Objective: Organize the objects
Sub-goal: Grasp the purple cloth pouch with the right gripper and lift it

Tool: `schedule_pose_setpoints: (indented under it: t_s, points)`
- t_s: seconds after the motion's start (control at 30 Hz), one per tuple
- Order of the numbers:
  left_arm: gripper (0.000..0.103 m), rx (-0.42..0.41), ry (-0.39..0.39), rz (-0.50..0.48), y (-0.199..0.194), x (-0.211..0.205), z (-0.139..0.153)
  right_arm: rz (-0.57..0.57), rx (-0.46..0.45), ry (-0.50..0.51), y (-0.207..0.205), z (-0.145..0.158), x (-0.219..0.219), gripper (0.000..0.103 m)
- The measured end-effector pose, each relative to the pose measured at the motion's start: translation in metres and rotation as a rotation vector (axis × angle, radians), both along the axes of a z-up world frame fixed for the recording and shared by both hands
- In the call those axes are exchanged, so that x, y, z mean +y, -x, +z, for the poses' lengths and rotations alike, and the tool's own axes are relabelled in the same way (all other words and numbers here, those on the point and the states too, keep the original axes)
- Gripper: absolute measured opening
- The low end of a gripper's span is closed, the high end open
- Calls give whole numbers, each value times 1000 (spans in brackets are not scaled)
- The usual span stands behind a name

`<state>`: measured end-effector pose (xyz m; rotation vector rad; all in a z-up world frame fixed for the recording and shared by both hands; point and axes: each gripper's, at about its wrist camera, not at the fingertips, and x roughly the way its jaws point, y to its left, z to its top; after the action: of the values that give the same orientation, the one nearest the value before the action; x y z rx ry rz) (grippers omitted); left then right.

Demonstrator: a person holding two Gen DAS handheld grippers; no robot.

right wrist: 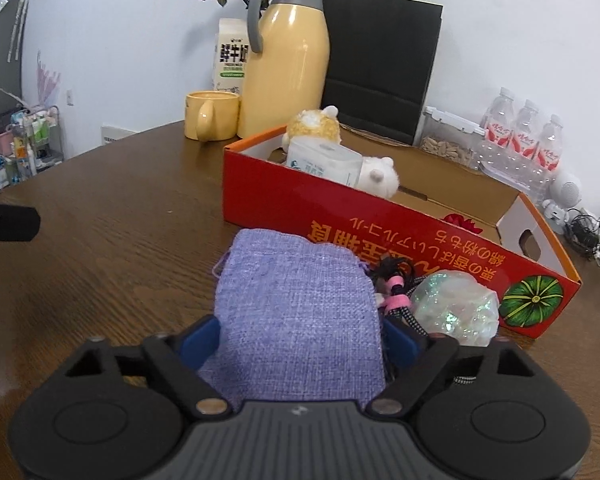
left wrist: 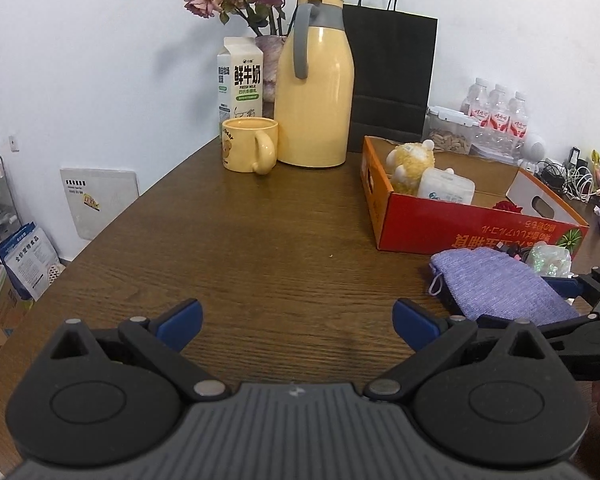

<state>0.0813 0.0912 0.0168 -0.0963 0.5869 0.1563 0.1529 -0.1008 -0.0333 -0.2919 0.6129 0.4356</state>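
The white gable-top milk carton (left wrist: pixel 241 80) carries large black characters 鲜牛奶 with "FRESH MILK" in small print beneath. The red cardboard box (right wrist: pixel 400 256) shows yellow printing upside down along its side, Japanese and Chinese characters too inverted to read surely, beside a green pumpkin picture. The yellow ceramic mug (left wrist: pixel 244 144) bears small curved lettering, illegible.

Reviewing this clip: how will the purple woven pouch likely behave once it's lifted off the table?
The purple pouch looks like loose-weave fabric lying flat, so it will probably sag and fold rather than hold shape. It seems thin and light, though its contents can't be seen. The rough weave should resist slipping between the right tongs, whose pads flank it. Its drawstring may dangle.
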Motion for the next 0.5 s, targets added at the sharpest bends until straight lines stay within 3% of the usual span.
schedule_pose_setpoints:
  t_s: [0.37, 0.5]
  points:
    - [103, 10, 5, 10, 5, 5, -3, 1, -64, -12, 10, 4, -7, 82]
    - [103, 12, 6, 10, 5, 5, -4, 22, -65, -3, 12, 5, -6, 72]
